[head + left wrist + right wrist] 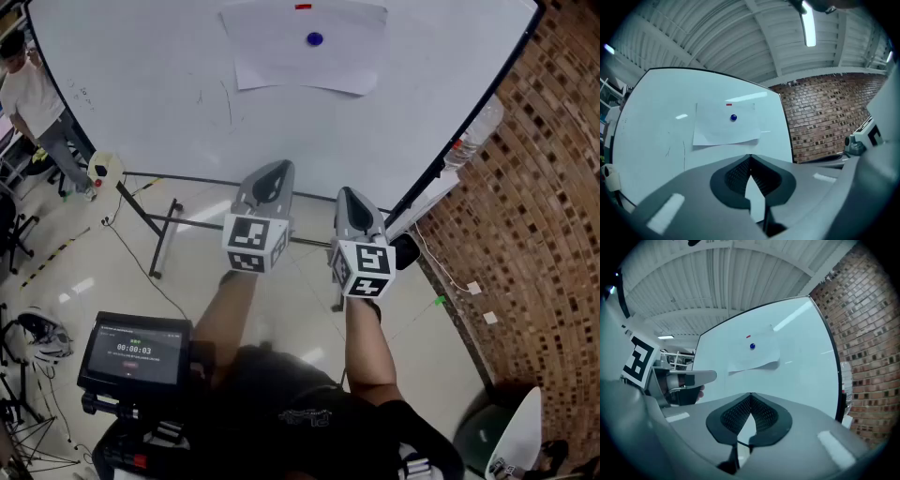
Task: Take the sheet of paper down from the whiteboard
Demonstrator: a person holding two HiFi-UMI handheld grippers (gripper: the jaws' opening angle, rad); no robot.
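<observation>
Two grippers are in our hands, side by side, in the head view. Our left gripper [274, 171] and our right gripper [349, 195] both point at the big whiteboard [141, 103]. They are well apart from the board and touch nothing. The sheet of paper [305, 52] is up high on the whiteboard, near its top edge. A round blue magnet [314, 38] sits on the sheet, and a small red mark [303, 7] is just above the magnet. A brick wall [553, 187] stands on the right. A small screen [134, 350] is low on the left, near our legs. A person [33, 94] stands far off at the left edge.

From the left gripper view, the fingers [738, 174] are pressed together with nothing between them. The paper hangs on the board ahead of them, and its bottom edge curls a little off the board.

From the right gripper view, the fingers [736, 414] are pressed together too, and they pinch nothing. The paper is ahead and up on the board, and our left gripper shows at the left.
</observation>
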